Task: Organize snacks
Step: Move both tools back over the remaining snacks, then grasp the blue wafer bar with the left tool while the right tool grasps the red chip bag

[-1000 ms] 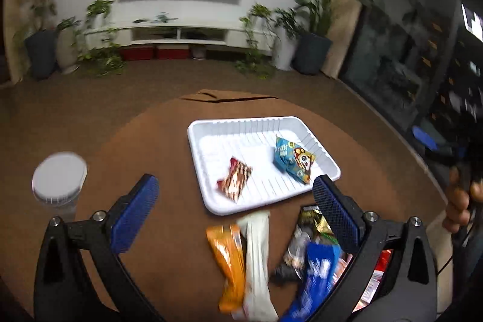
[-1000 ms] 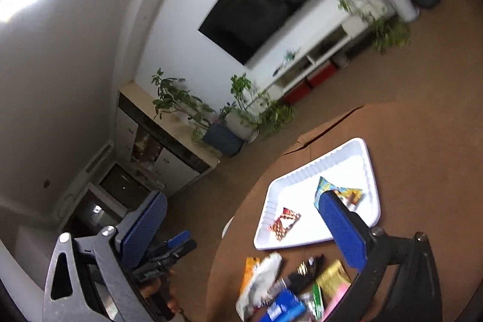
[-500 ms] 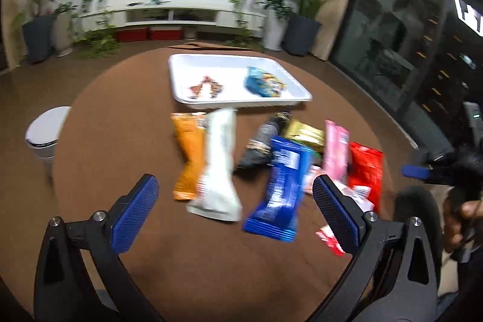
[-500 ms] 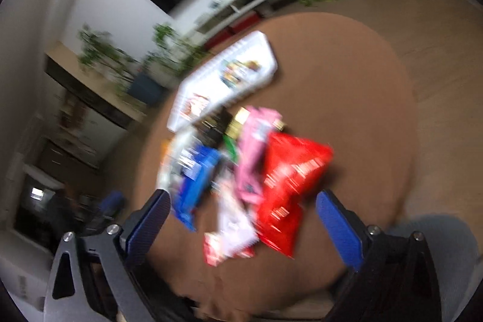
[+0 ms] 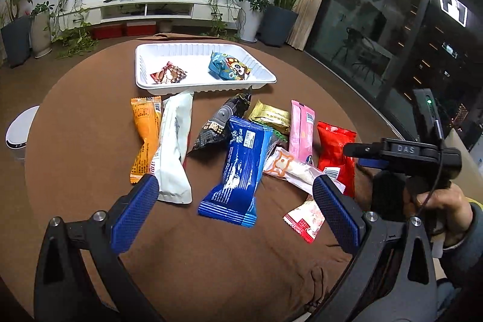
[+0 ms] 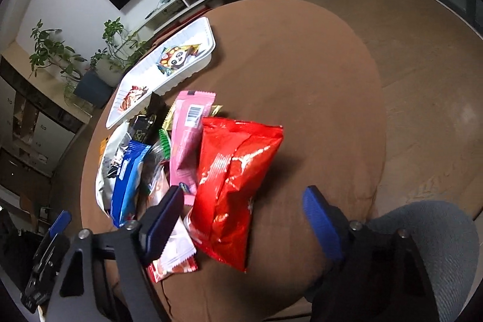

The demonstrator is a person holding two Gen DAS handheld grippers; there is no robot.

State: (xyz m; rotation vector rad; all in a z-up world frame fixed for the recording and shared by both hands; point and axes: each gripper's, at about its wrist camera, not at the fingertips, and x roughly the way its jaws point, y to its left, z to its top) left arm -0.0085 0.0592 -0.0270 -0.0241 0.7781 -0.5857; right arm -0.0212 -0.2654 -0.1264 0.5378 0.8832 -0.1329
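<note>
A white tray (image 5: 205, 86) at the far side of the round brown table (image 5: 75, 116) holds a brown packet (image 5: 169, 73) and a blue panda packet (image 5: 229, 68). Several loose snacks lie in front of it, among them orange (image 5: 145, 135), white (image 5: 173, 147), blue (image 5: 241, 168), pink (image 5: 300, 129) and a red bag (image 6: 235, 180). My left gripper (image 5: 234, 192) hangs open above the near end of the blue packet. My right gripper (image 6: 243, 195) straddles the red bag. Its jaws are closing, and the pads are still clear of the bag.
A hand (image 5: 437, 201) holds the right gripper's black body at the table's right edge. A white round bin lid (image 5: 18, 132) stands off the left side. A grey chair seat (image 6: 422, 234) is by the near edge. Potted plants and a TV console line the far wall.
Both grippers sank and drew back toward the near table edge. The right one swung from facing the room down onto the red bag, and its jaws narrowed.
</note>
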